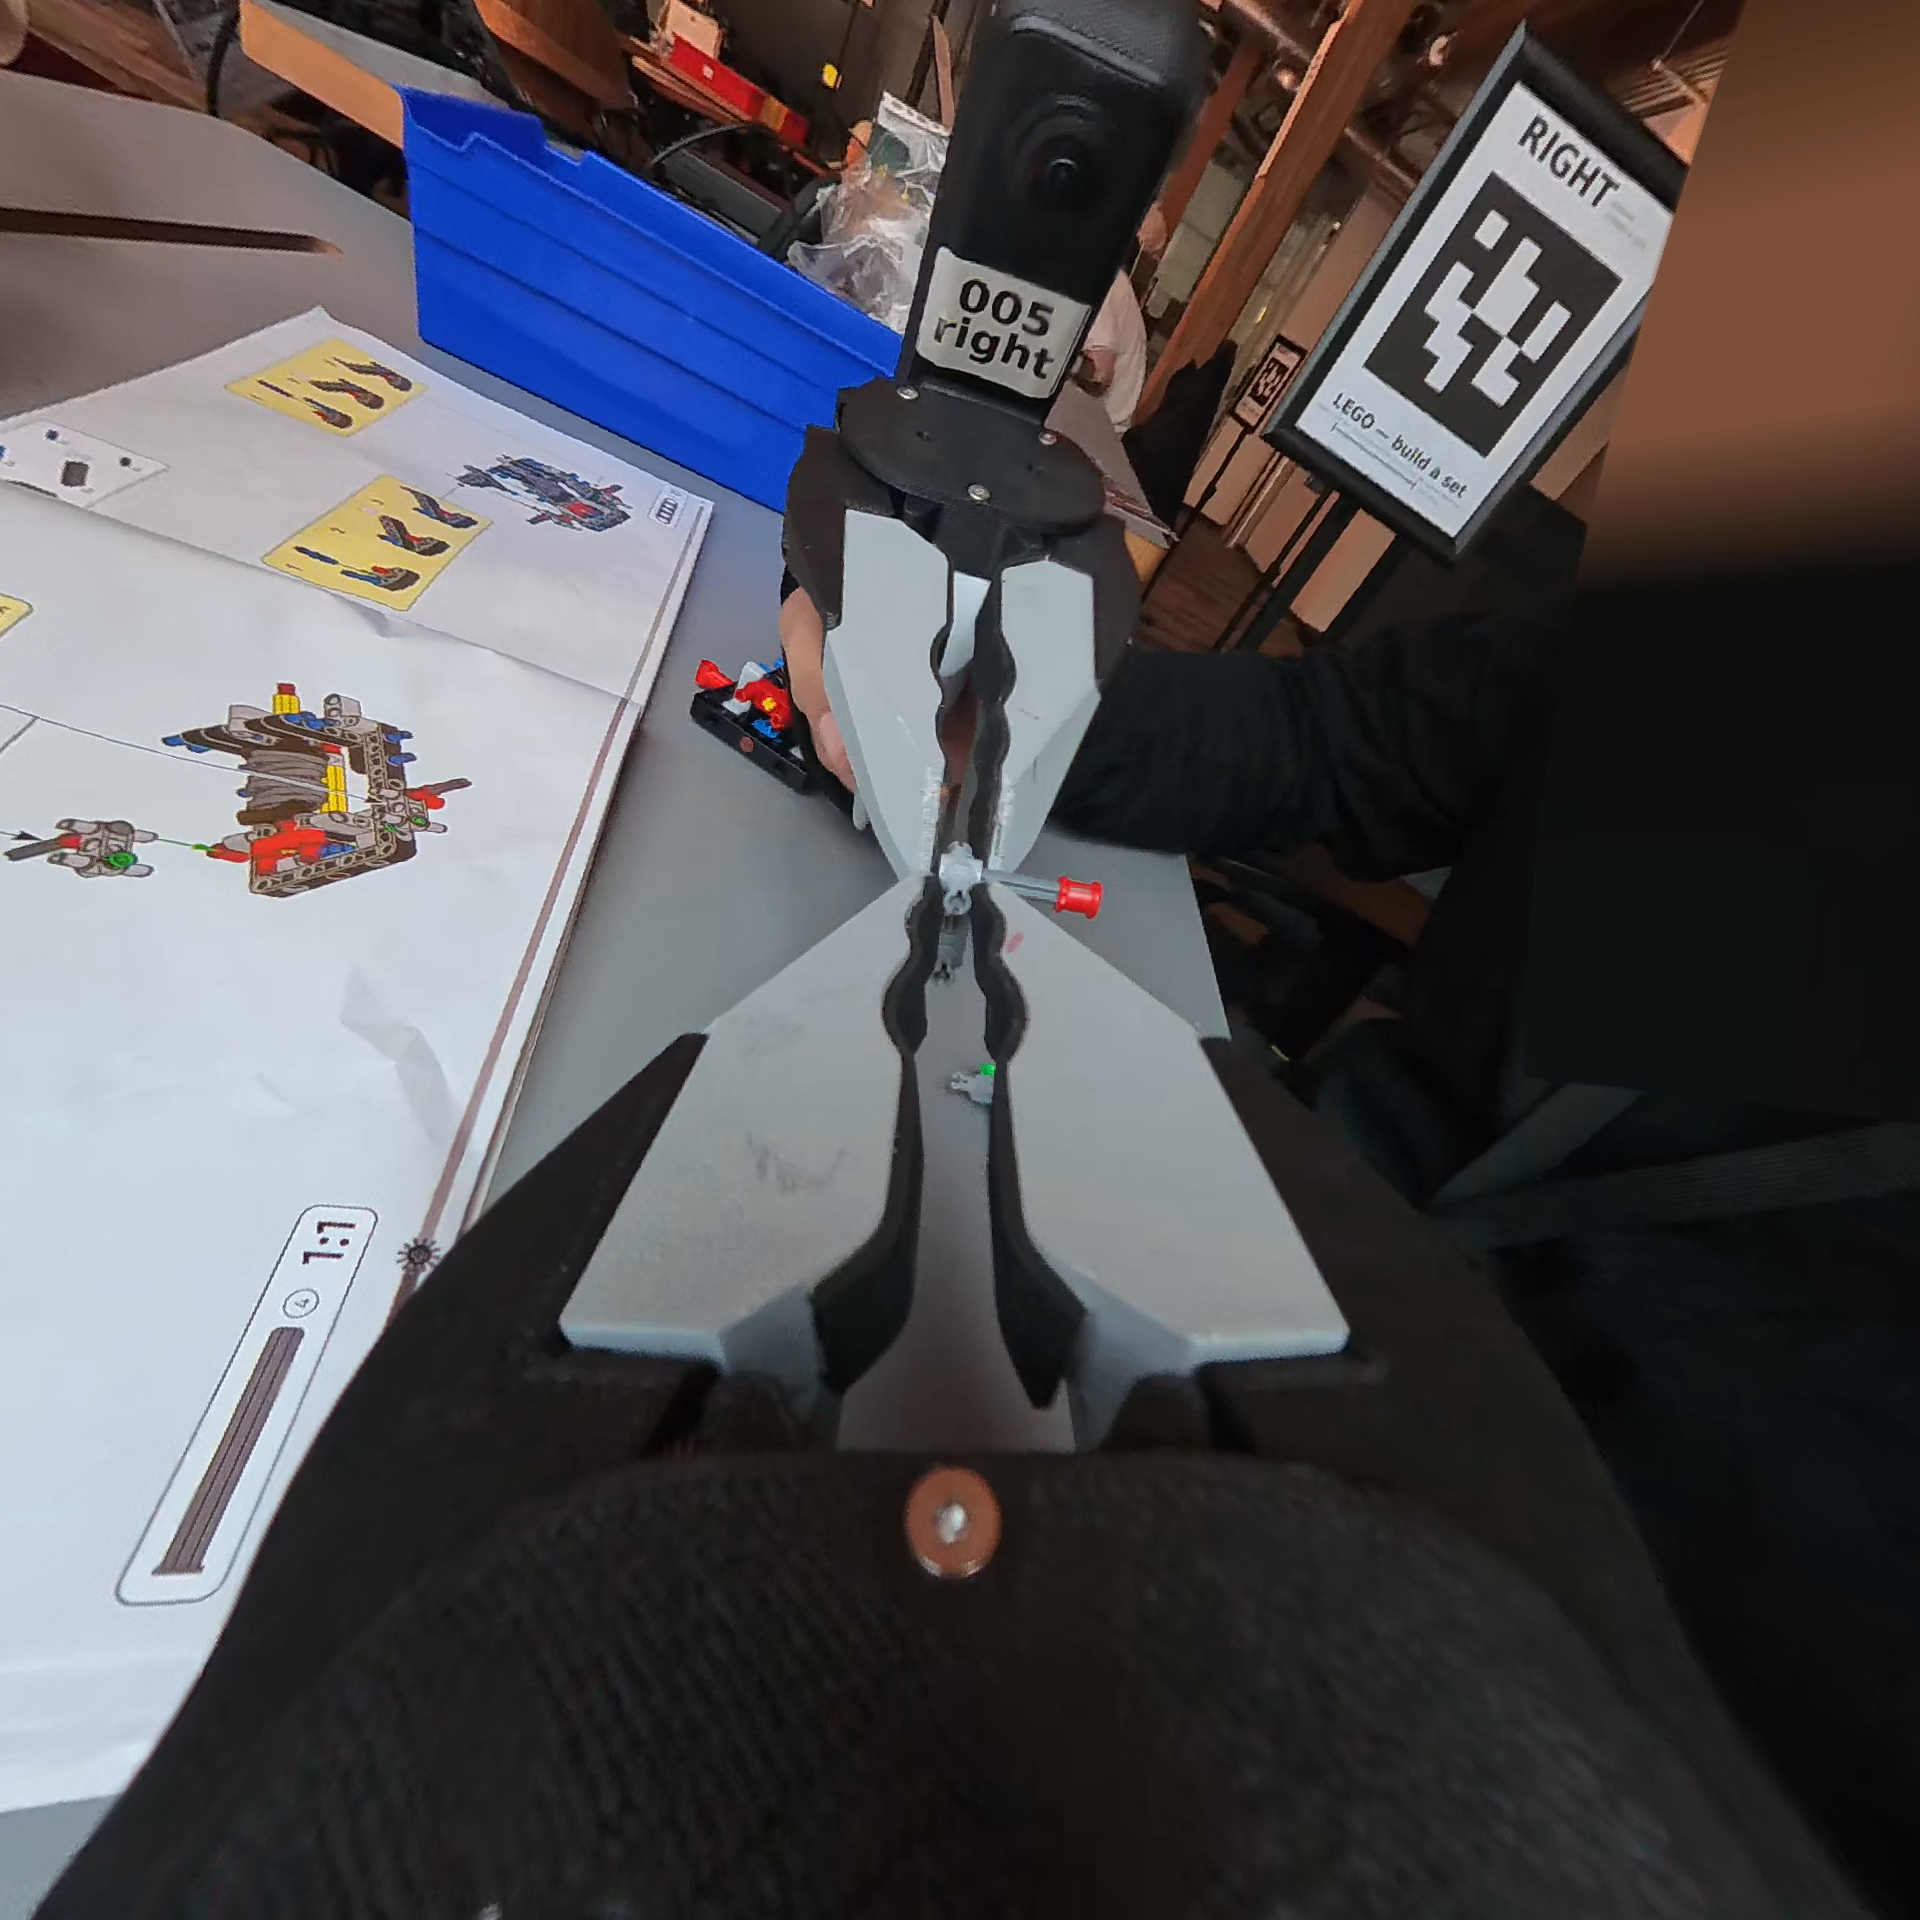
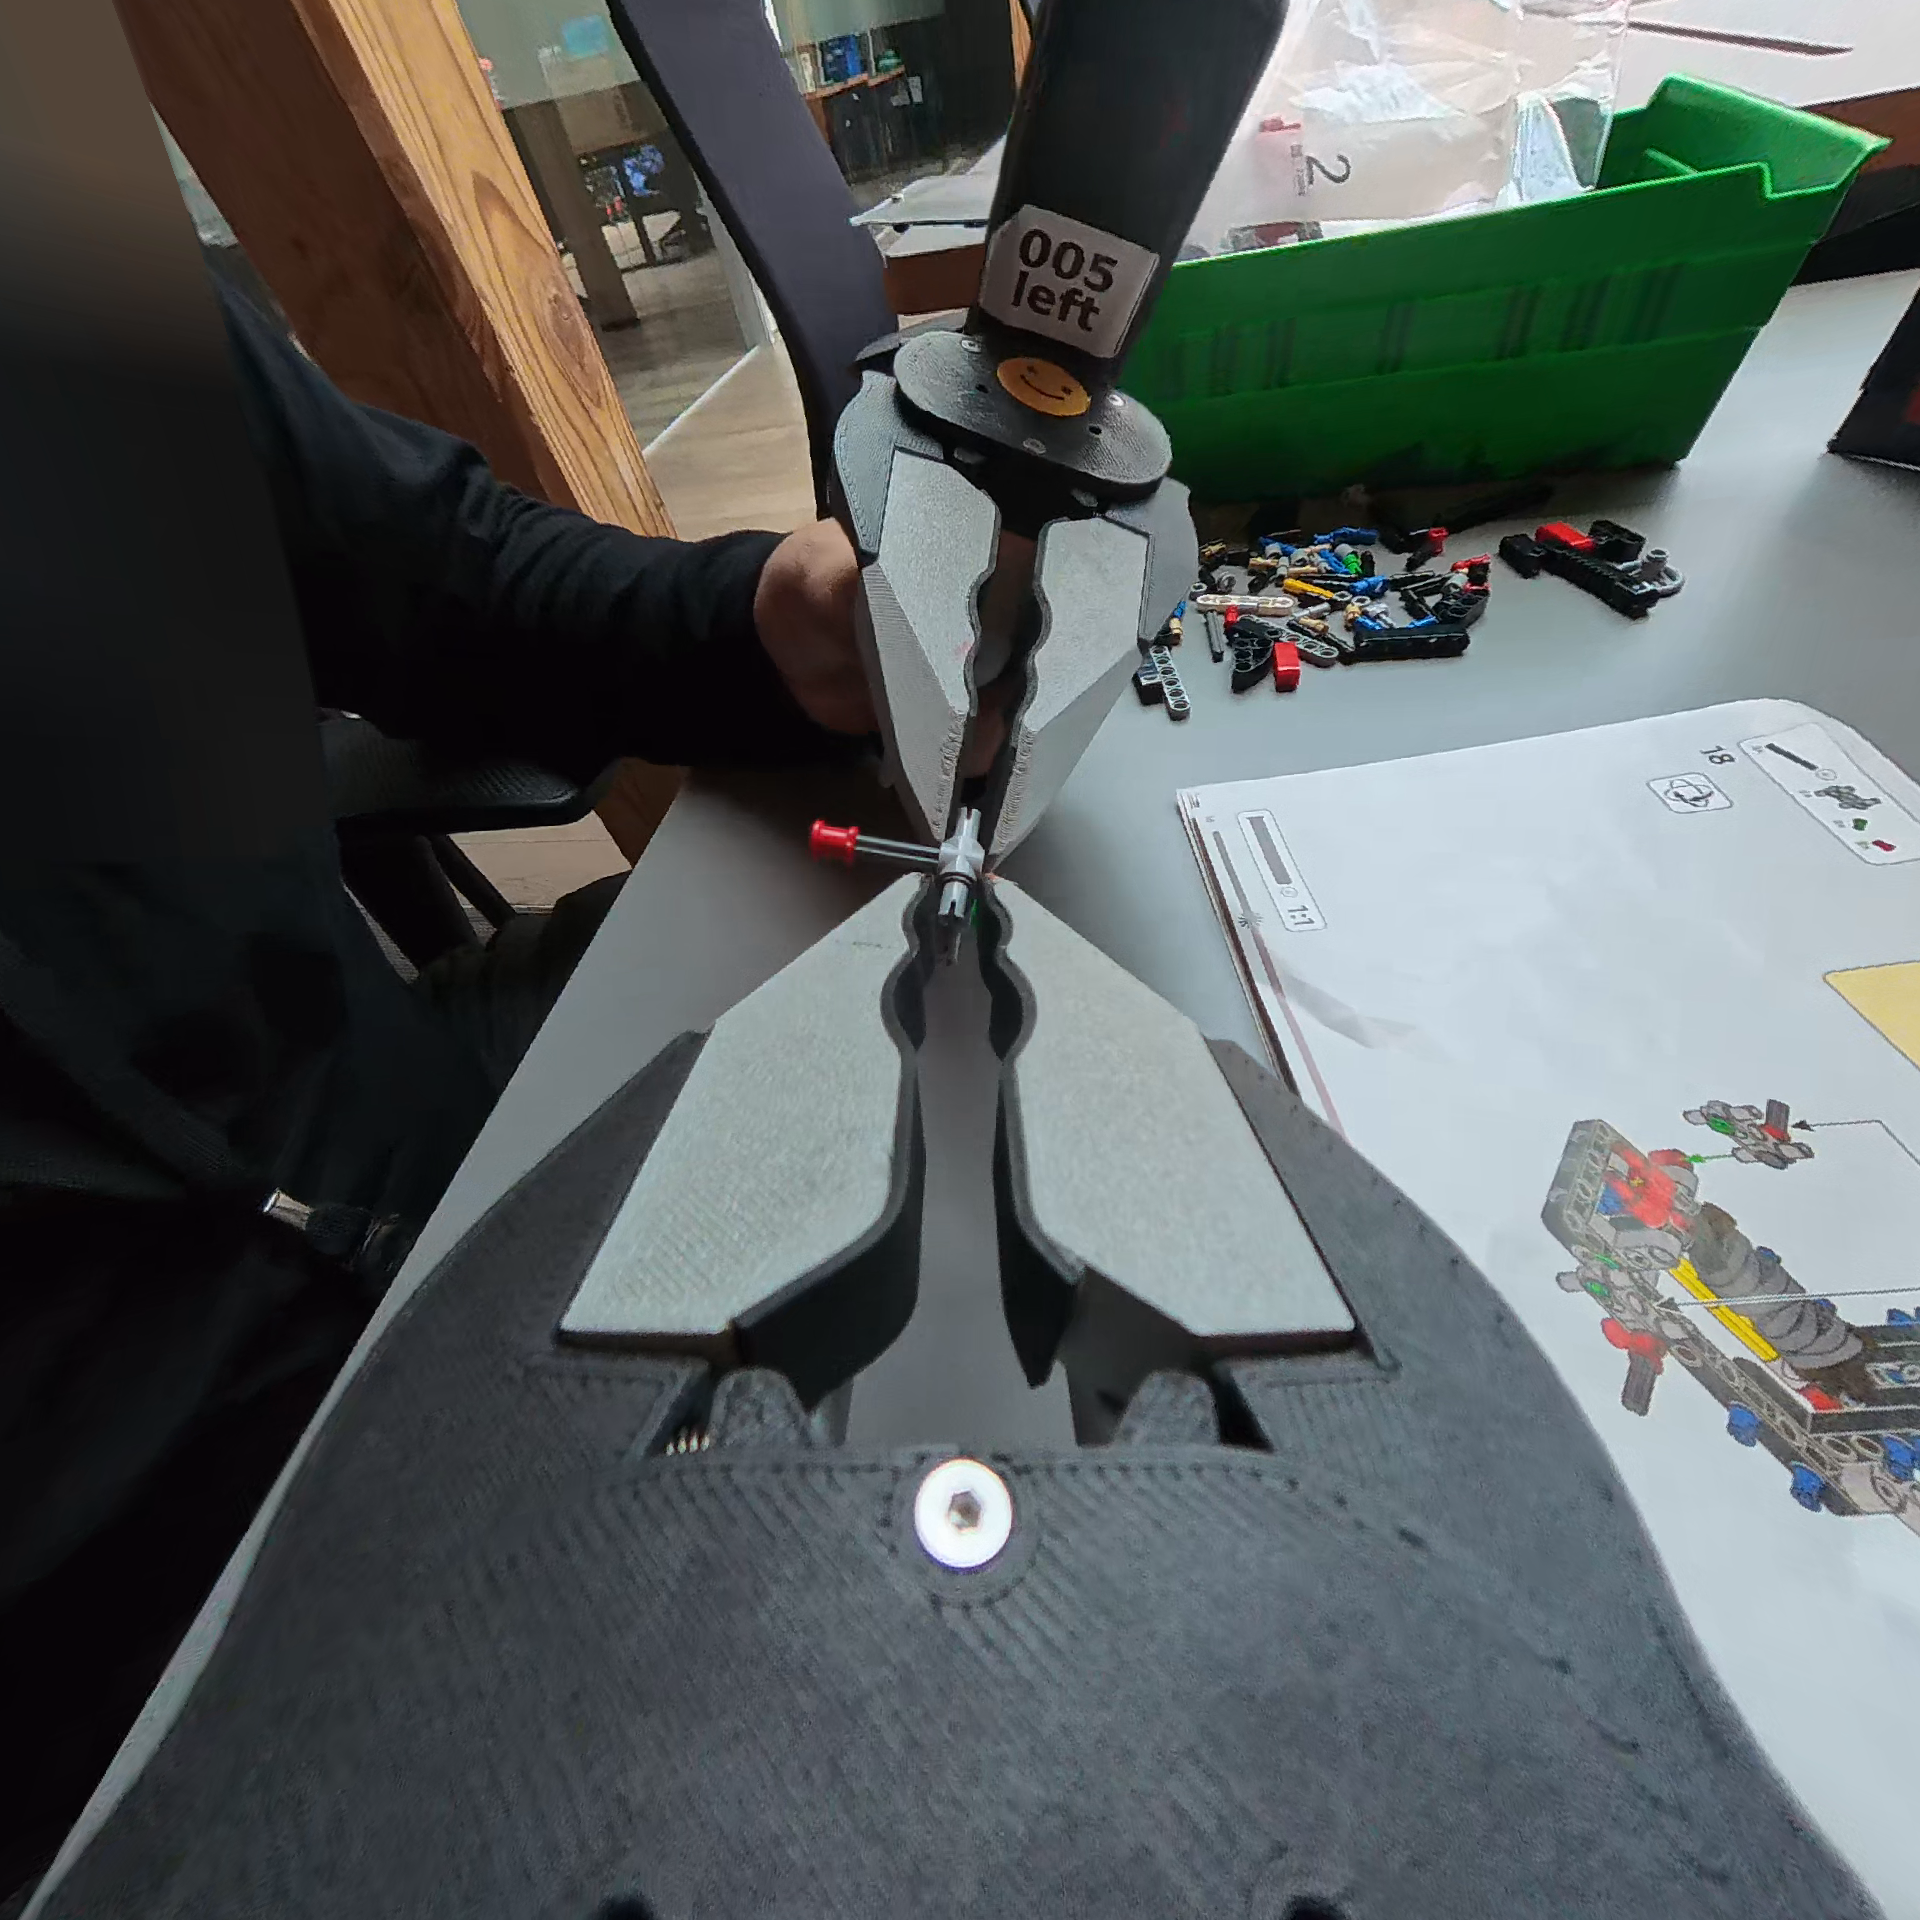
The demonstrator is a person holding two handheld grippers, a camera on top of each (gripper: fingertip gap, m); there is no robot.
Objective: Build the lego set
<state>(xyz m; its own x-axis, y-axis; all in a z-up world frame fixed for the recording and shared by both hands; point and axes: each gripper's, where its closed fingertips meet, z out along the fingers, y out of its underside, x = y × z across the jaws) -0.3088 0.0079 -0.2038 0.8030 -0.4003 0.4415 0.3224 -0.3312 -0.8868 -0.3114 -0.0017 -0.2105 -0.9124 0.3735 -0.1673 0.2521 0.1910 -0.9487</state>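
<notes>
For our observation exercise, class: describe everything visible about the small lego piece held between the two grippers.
The small lego assembly is a light grey plastic cross-shaped connector with a thin grey axle ending in a red cap sticking out sideways. It is held in the air above the grey table, pinched tip to tip by the left gripper and the right gripper.

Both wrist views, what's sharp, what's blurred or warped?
Left wrist view: small grey connector sharp between the gripper tips, instruction booklet lines bowed by the wide lens, dark smeared patch at right. Right wrist view: loose pieces fairly crisp, similar smear at left.
</notes>
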